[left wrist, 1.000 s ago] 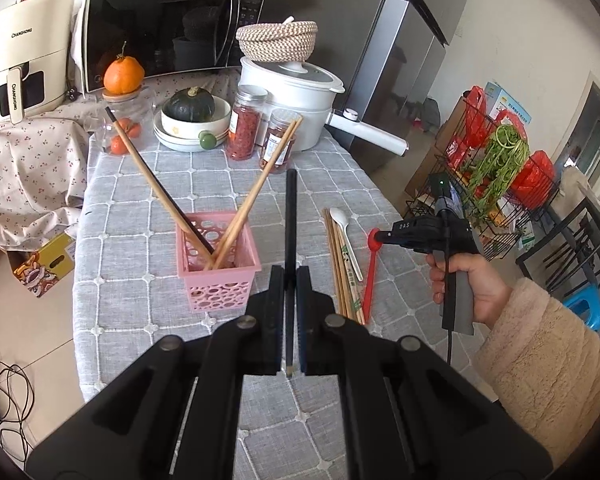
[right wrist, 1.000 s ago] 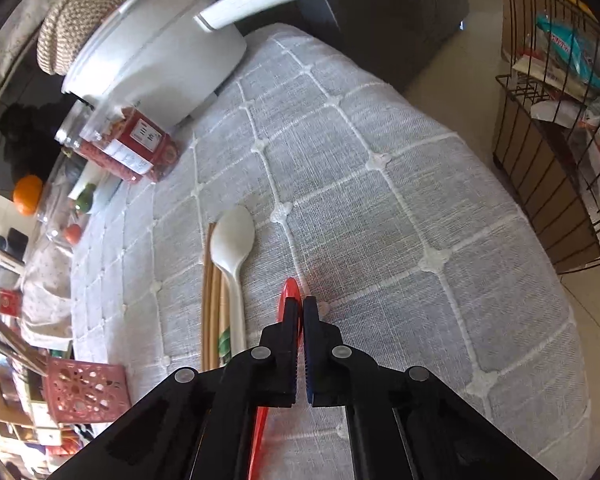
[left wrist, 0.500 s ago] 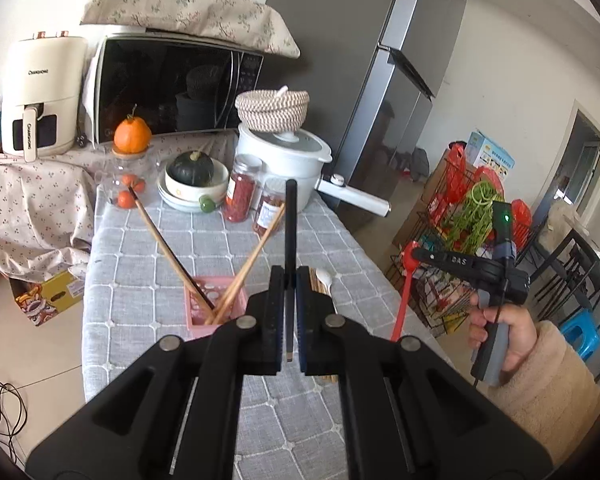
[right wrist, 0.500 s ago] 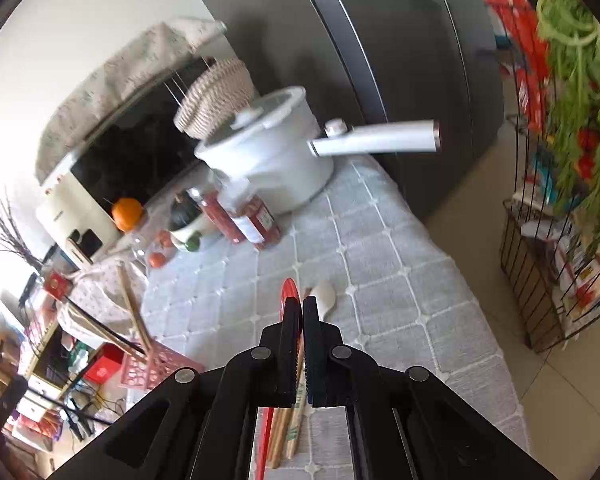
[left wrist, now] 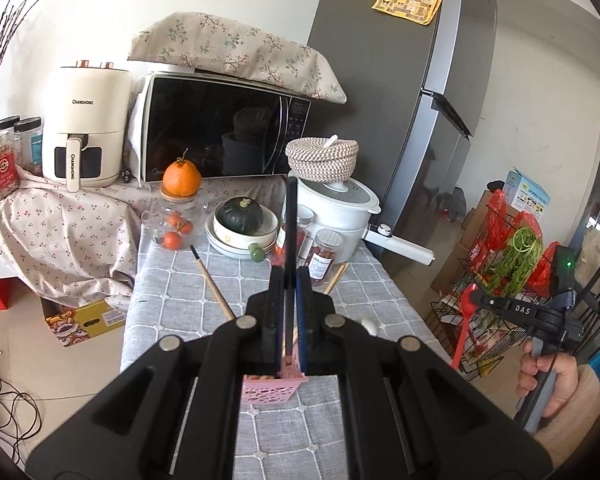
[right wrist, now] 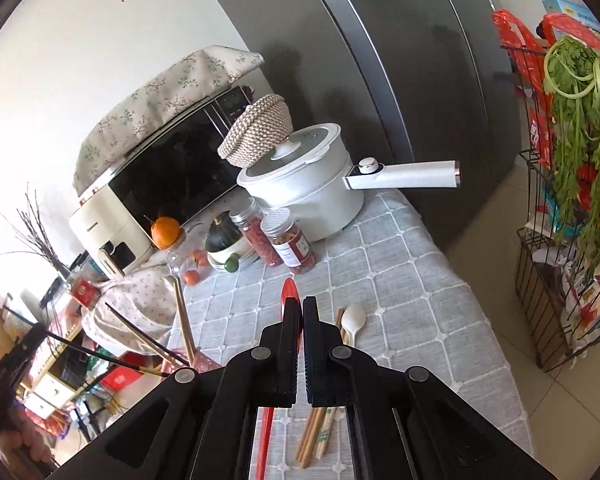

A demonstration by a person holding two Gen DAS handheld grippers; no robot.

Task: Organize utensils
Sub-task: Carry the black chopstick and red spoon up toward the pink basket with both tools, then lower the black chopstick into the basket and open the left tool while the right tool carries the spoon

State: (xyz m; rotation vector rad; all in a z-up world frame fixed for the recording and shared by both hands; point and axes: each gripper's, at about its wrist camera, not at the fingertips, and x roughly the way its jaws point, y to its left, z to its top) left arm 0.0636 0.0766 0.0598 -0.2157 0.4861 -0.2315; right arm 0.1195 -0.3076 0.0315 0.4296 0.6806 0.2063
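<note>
Right wrist: red spoon (right wrist: 289, 294) in gripper (right wrist: 299, 312).

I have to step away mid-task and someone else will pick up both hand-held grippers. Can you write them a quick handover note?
Left hand-held gripper: shut on a dark chopstick, held above the pink basket.
Right hand-held gripper: shut on the red spoon, lifted clear of the table.
Done: several chopsticks already stand in the basket.
Left: drop in the dark chopstick and red spoon, then collect the white spoon and the wooden chopsticks lying on the table.
</note>
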